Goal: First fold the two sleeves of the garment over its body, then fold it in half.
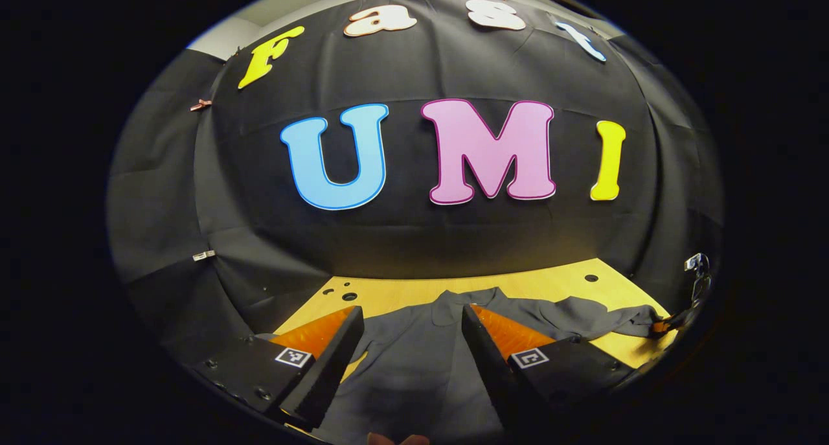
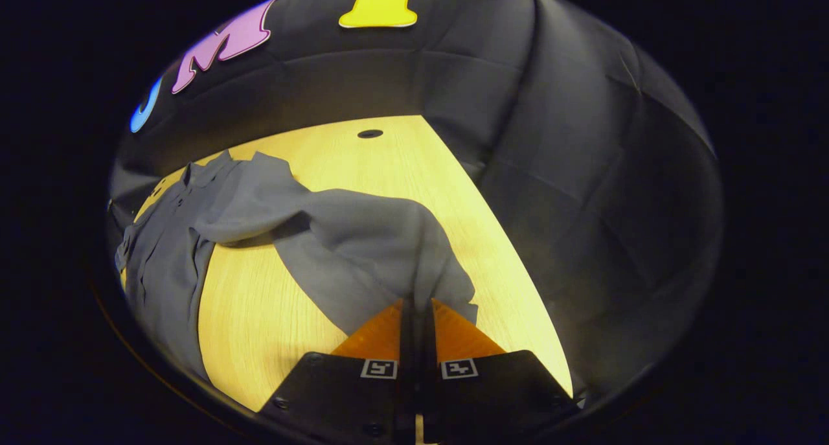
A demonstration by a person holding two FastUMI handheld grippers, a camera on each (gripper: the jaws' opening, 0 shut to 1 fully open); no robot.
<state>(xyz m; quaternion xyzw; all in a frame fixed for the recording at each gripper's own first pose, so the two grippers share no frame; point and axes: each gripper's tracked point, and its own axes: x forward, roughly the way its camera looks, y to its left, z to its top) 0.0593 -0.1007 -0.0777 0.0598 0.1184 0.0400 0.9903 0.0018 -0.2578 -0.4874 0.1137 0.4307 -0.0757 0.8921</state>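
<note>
A dark grey shirt (image 1: 421, 361) lies on the yellow wooden table (image 1: 550, 283), collar toward the back wall. My left gripper (image 1: 413, 322) hangs open over the shirt's body, its orange-and-black fingers spread wide and holding nothing. In the right gripper view the shirt's body (image 2: 162, 257) lies at the left, and one sleeve (image 2: 363, 244) stretches from it, lifted off the table. My right gripper (image 2: 416, 306) is shut on the end of that sleeve, the cloth pinched between both fingers. The same sleeve (image 1: 602, 319) trails to the right in the left gripper view.
The table (image 2: 388, 166) has small round holes near its back edge (image 2: 370, 134). Black cloth walls close it in at the back and on the right. Bare tabletop shows between the shirt's body and the raised sleeve.
</note>
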